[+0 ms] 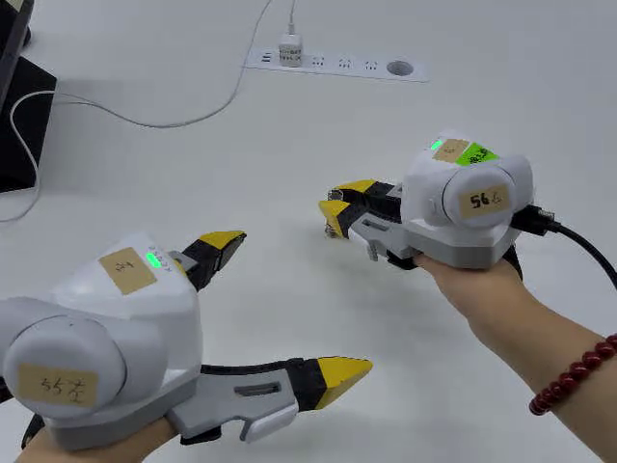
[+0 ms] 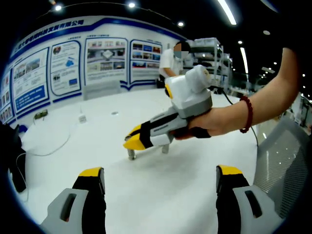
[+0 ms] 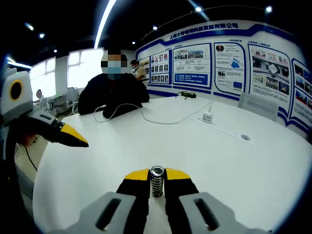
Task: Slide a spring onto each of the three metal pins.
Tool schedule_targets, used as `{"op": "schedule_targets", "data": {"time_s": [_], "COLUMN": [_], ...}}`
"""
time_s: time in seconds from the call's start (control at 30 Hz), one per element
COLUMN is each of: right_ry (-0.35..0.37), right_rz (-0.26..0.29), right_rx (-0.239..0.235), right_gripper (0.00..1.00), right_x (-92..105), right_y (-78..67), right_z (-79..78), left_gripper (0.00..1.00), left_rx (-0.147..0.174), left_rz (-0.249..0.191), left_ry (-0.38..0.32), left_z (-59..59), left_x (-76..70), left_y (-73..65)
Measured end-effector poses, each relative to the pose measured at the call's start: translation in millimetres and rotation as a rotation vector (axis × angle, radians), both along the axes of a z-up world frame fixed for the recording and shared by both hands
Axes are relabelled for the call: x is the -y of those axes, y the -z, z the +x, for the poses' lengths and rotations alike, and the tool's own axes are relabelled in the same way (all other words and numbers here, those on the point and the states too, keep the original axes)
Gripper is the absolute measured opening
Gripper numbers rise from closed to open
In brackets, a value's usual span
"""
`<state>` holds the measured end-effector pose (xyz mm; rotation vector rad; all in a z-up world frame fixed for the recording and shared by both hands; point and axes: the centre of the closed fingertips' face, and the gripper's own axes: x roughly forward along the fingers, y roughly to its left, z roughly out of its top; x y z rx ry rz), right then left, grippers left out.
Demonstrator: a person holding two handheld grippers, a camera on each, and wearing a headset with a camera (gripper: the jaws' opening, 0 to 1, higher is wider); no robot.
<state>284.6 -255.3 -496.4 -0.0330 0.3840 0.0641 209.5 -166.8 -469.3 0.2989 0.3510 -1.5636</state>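
Note:
My right gripper [image 1: 331, 214] lies low over the white table [image 1: 289, 164] at the right, its yellow-tipped jaws shut on a short metal pin with a spring [image 3: 157, 184] coiled round it. From the left gripper view the right gripper [image 2: 131, 142] points down-left, and the pin [image 2: 131, 155] hangs from its tips just above the table. My left gripper [image 1: 301, 301] is at the bottom left, open wide with nothing between its jaws. In its own view the left gripper [image 2: 161, 178] faces the right one across bare table.
A white power strip [image 1: 337, 65] with a charger [image 1: 290, 45] and a trailing cable lies at the far edge. A black object [image 1: 19, 125] stands at the left edge. A person [image 3: 114, 92] sits across the table.

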Motion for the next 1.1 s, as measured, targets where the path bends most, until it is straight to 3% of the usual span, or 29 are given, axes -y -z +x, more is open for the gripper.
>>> {"op": "schedule_targets", "data": {"time_s": [0.23, 0.47, 0.53, 0.8, 1.1], "right_ry": [0.005, 0.012, 0.01, 0.027, 0.072], "right_rz": [0.002, 0.032, 0.022, 0.085, 0.099], "right_rx": [-0.022, -0.012, -0.005, 0.032, 0.038], "right_gripper": [0.12, 0.17, 0.18, 0.31, 0.4], "right_x": [0.6, -0.2, -0.9, -4.6, 6.4], "right_y": [6.7, 2.3, -2.1, -27.1, -47.2], "right_z": [-0.9, -0.9, -2.0, -7.3, -28.9], "left_gripper": [0.95, 0.95, 0.94, 0.93, 0.86], "left_rx": [0.003, 0.011, 0.015, 0.022, 0.044], "left_rz": [0.0, 0.005, 0.006, 0.003, -0.005], "left_ry": [-0.002, -0.006, -0.008, -0.021, -0.015], "left_z": [0.7, 1.8, 2.4, 4.8, 2.8], "left_x": [0.2, -0.8, -0.7, 1.9, 8.8], "left_y": [-0.5, 0.6, 0.7, -0.8, -3.2]}}
